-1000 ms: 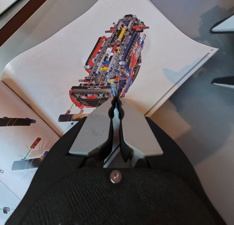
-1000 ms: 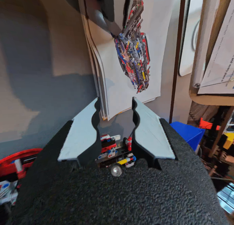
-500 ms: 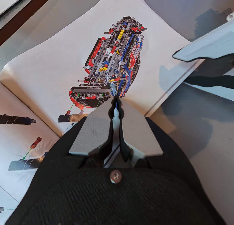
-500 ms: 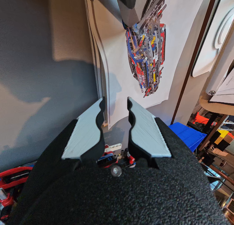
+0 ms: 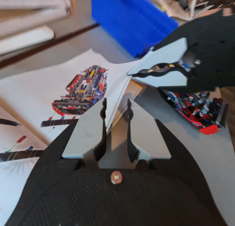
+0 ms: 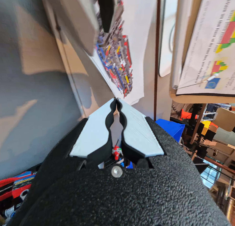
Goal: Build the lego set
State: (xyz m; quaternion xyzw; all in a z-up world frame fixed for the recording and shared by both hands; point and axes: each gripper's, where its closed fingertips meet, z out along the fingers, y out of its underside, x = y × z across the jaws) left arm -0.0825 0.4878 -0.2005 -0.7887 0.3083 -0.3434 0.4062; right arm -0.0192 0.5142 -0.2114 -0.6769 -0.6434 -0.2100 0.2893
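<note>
The open instruction booklet (image 5: 38, 85) lies on the grey table, its right page showing a picture of the model. My left gripper (image 5: 116, 101) is open and empty, held above the booklet's right edge. My right gripper (image 6: 116, 99) is shut on the outer edge of that page (image 6: 137, 54), which rises off the pages below. It also shows in the left wrist view (image 5: 128, 74), pinching the page's far right corner. The partly built red, blue and black lego model (image 5: 198, 113) sits on the table to the right, and below my right gripper (image 6: 19, 184).
A blue bin (image 5: 133, 22) stands past the table's far edge, also seen in the right wrist view (image 6: 170, 128). A board with printed sheets (image 6: 209, 48) and cluttered shelves (image 6: 203, 130) lie beyond. Bare grey table (image 5: 190, 162) lies right of the booklet. Tip to tip, the grippers are about 8 cm apart.
My left gripper has opened and lifted back off the page. My right gripper has moved in to the page's edge and shut on it, and the page now curls up.
</note>
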